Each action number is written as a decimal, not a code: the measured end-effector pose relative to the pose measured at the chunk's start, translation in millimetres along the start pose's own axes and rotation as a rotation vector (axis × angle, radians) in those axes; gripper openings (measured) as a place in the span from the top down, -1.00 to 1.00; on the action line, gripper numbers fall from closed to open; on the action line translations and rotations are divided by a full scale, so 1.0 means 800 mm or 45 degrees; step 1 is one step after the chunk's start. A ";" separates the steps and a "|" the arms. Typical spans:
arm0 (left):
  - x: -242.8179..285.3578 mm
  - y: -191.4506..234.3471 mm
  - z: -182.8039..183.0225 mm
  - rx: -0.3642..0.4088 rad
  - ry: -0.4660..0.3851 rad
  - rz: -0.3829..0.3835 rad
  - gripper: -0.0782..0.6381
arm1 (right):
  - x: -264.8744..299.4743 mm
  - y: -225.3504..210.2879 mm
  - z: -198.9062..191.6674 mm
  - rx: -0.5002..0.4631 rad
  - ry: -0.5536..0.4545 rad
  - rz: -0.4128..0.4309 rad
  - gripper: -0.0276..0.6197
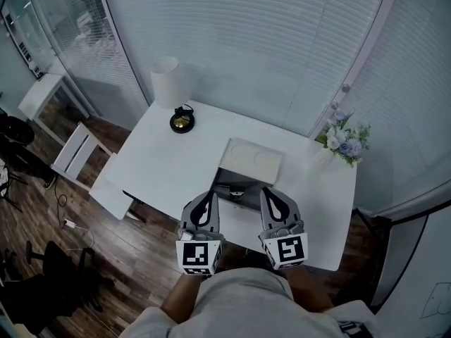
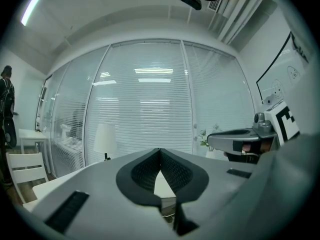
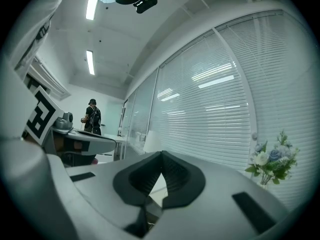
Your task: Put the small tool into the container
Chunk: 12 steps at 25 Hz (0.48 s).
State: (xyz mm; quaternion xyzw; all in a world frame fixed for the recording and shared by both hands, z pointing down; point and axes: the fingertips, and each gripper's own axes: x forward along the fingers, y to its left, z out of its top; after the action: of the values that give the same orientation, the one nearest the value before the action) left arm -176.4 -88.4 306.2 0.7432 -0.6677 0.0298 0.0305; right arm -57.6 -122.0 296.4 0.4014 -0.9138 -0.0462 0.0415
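Am keeping left tongs (image 1: 208,197) and right tongs (image 1: 268,191) shut, both empty. Box (image 1: 250,160) sitting open just ahead, between them. Dark bit (image 1: 236,192) inside is probably the tool, so I'm judging the task near done.

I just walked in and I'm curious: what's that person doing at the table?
A person holds two hand-held grippers at the near edge of a white table. The left hand-held gripper and the right hand-held gripper are both shut and empty. A pale box sits just ahead of them. A lamp and flowers stand farther back. Nothing is being picked up yet.
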 end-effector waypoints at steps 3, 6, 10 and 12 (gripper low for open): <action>-0.001 0.002 0.001 -0.002 -0.003 0.007 0.72 | 0.001 0.001 0.000 0.007 0.013 0.007 0.84; 0.000 0.004 0.000 -0.004 0.001 0.016 0.72 | 0.002 -0.001 -0.002 0.023 0.016 0.002 0.84; 0.000 0.006 -0.001 -0.001 0.008 0.018 0.72 | 0.004 0.000 -0.003 0.019 0.019 0.018 0.84; 0.001 0.006 -0.003 0.000 0.012 0.018 0.72 | 0.005 0.002 -0.004 0.019 0.020 0.024 0.84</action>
State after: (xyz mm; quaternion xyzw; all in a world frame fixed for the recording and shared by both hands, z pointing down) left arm -181.2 -89.4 308.4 0.7382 -0.6729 0.0335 0.0336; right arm -61.4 -124.2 299.7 0.3933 -0.9175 -0.0357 0.0462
